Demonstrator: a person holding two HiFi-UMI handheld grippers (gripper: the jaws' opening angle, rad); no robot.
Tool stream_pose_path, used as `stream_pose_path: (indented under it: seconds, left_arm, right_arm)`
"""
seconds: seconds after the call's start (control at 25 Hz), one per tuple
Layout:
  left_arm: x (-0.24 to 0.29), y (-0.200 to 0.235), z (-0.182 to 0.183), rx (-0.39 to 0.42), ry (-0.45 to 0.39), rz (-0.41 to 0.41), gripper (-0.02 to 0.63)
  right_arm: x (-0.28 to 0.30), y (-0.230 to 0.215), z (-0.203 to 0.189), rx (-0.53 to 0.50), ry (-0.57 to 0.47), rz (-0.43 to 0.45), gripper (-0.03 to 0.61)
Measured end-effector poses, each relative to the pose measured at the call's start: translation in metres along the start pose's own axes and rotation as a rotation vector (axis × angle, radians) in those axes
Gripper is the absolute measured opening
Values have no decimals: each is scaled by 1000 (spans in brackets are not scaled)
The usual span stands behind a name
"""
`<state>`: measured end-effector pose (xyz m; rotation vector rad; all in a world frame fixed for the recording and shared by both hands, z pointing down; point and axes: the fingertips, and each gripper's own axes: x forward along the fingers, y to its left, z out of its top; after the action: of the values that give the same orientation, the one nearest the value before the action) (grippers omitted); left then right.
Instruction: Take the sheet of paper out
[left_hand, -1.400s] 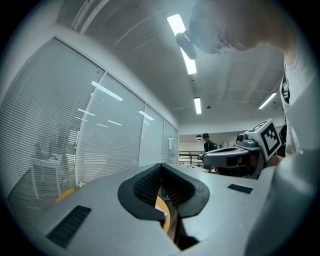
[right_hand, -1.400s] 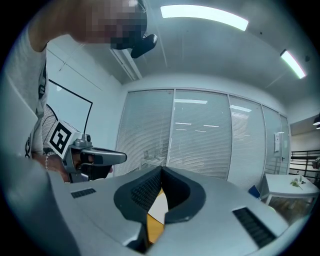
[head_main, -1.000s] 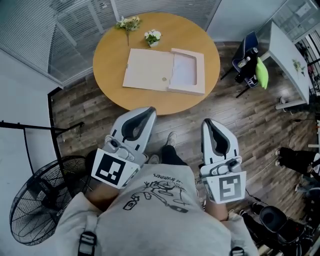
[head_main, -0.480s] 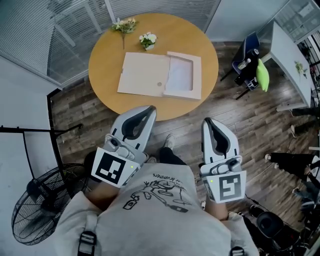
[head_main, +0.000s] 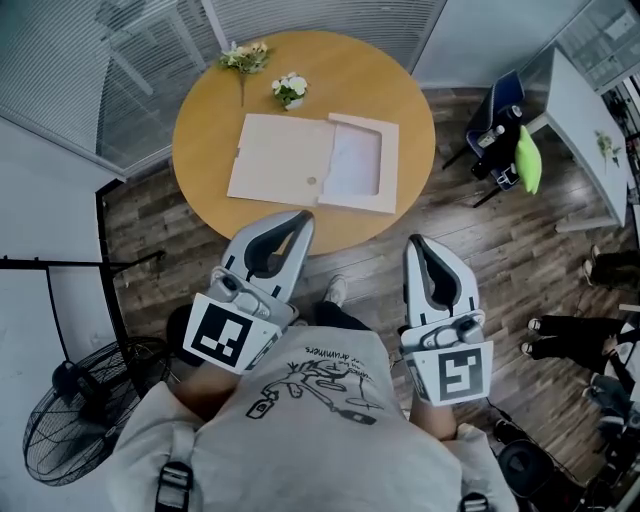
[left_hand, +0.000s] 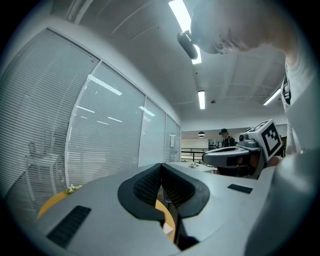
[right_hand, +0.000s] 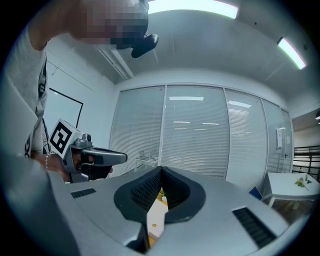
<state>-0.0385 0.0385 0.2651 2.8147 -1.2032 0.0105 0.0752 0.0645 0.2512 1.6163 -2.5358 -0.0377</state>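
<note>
Drifting nearer than a second ago, the desk (head_main: 200, 120) is closing on the left gripper (head_main: 302, 217) and right gripper (head_main: 413, 243), both clenched and empty. At twelve o'clock the sheet of paper (head_main: 352, 160) is lying in an open cardboard folder (head_main: 280, 158). It is likely light, floppy and slippery, so pinching an exposed edge is looking best. Flowers (head_main: 289, 88) are sitting at eleven, with a fan (head_main: 75, 420) on the wood floor (head_main: 480, 250) at seven.

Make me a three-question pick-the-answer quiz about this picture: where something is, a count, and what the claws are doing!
1. Where is the white sheet of paper? A) in the open flat box B) on the floor C) in a claw
2. How many flower bunches are on the table? A) one B) two C) five
3. How are the left claw and right claw? A) wide open B) shut, empty C) gripping the box
Answers: 1A, it lies in the box's tray; 2B, both at the far edge; 3B, jaws together, nothing between.
</note>
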Motion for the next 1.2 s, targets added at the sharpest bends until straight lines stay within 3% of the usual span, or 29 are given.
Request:
stream_pose_path:
  seconds: [0.72, 1.2]
  left_arm:
    - [100, -4, 3, -5, 12, 25, 20]
    - [130, -4, -3, 4, 20, 45, 20]
  right_arm:
    - [35, -93, -11, 13, 2, 40, 8]
    - [49, -122, -21, 10, 3, 62, 8]
